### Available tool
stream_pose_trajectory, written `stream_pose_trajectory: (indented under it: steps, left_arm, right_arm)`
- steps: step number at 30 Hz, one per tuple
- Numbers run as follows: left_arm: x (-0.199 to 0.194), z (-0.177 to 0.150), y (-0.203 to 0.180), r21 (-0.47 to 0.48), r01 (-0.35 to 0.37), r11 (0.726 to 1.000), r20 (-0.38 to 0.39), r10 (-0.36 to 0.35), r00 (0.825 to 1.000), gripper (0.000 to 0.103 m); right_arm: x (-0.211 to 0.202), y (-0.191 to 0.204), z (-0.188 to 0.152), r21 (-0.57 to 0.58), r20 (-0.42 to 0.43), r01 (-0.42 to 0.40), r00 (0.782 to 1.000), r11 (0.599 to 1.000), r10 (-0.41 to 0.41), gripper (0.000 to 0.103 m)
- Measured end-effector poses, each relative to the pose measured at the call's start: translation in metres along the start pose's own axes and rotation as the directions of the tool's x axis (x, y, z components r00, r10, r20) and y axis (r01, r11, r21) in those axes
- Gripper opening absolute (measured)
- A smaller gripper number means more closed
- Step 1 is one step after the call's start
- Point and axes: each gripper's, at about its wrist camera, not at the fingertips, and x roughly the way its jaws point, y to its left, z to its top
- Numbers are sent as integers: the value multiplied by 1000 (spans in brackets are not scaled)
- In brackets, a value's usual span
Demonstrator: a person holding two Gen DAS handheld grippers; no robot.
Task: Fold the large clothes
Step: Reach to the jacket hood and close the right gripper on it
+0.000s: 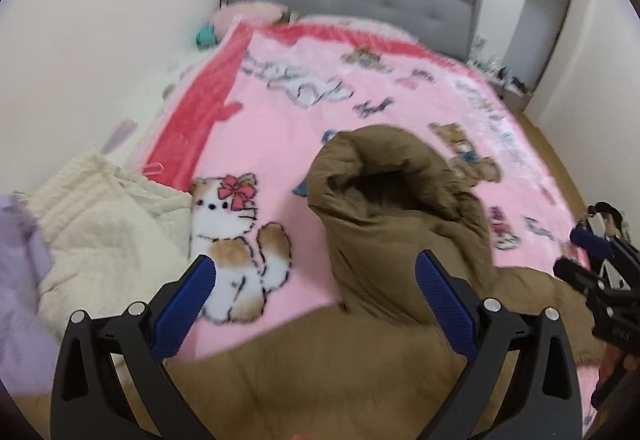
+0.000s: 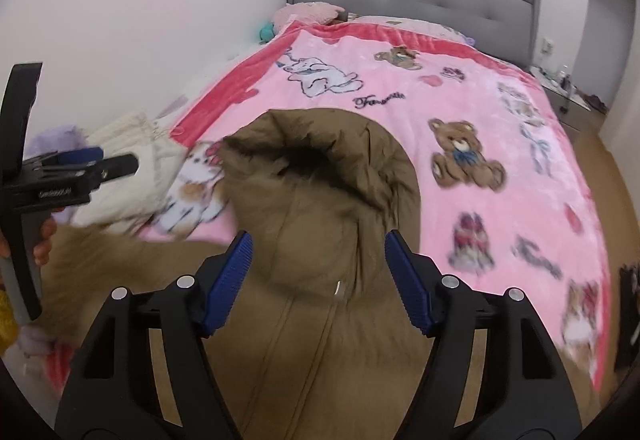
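The brown hooded coat (image 2: 320,200) lay face-up on the pink blanket (image 2: 500,168), hood pointing away, its zip running down between the right claw's (image 2: 318,280) partly open, empty blue pads. The left claw (image 1: 316,300) stood wide and empty, the hood just ahead and right of it. Judging by this, the coat wanted spreading flat first: each claw should pinch a shoulder well apart, tugging evenly outward so the padding doesn't bunch.

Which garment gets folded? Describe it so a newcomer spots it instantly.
On the bed's pink cartoon blanket, look at the near end. The brown hooded coat lies there, hood pointing toward the grey headboard. Unlike the cream garment beside it, it is tan, puffy and zipped.
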Motion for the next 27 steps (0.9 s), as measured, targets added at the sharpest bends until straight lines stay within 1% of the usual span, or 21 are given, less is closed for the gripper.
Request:
stream_pose_trajectory:
  steps: [1,2,4,5,6,7,9,11,13,14,15,16,17,18,19,20,22,23,25,27]
  left_arm:
    - [14,5,3,-1,6,1000,-19,-6,1000,98]
    - [36,12,7,-32,27,999,-52,-29,998,98]
    - [72,22,16,-120,57,991,-115,-70,991,96]
    - [84,23,17,-140,58,988,-143,-78,987,96]
    - [100,25,18,-153,66,986,-166,-91,982,96]
    - [109,26,19,-162,69,984,-177,-98,979,96]
    - [135,24,21,-215,78,973,-217,-126,968,95]
    - [154,21,23,-272,97,957,-233,-163,959,94]
    - [169,19,26,-303,104,947,-244,-183,952,89]
    - [177,20,25,-309,103,945,-248,-185,951,89]
    - [181,20,24,-311,100,945,-251,-183,951,86]
    - [185,21,22,-306,96,947,-256,-180,950,77]
    - [190,23,21,-296,93,951,-259,-173,950,69]
    - [193,25,21,-299,84,950,-253,-163,954,53]
    - [196,26,21,-296,69,953,-252,-147,956,41]
    - [198,27,22,-287,56,956,-255,-133,958,37]
    - [195,28,18,-246,46,968,-238,-106,965,29]
    - [189,28,16,-217,40,975,-212,-87,973,29]
    - [173,29,13,-166,34,986,-133,-57,989,29]
    - [158,32,11,-141,60,988,-74,-71,995,29]
  right_arm:
    - [24,-6,8,-13,-24,-16,1000,1000,15,56]
    - [56,-15,18,-34,-62,-25,998,999,23,55]
    - [95,-22,27,-89,-101,-22,995,996,13,55]
    - [118,-26,32,-122,-134,-18,991,992,1,55]
    - [131,-26,34,-143,-153,-24,988,989,2,55]
    - [151,-26,37,-185,-182,-22,983,982,-12,55]
    - [174,-22,37,-259,-202,2,978,966,-56,57]
    - [199,-18,34,-337,-221,27,969,941,-107,57]
    - [211,-18,31,-358,-229,41,965,933,-131,56]
    - [214,-18,30,-366,-216,66,964,928,-154,55]
    - [219,-20,31,-367,-205,82,964,927,-167,50]
    - [222,-23,31,-354,-213,76,964,932,-159,25]
    - [223,-28,32,-331,-224,69,963,941,-149,11]
    - [220,-36,34,-293,-222,59,967,954,-128,11]
    - [214,-42,37,-270,-204,59,972,961,-117,7]
    - [204,-47,41,-253,-174,68,978,965,-114,6]
    - [174,-64,56,-225,-96,118,985,967,-143,6]
    - [151,-77,69,-194,-52,138,987,971,-151,5]
    - [116,-97,91,-143,0,167,986,976,-168,5]
    - [96,-114,106,-121,14,178,984,977,-178,5]
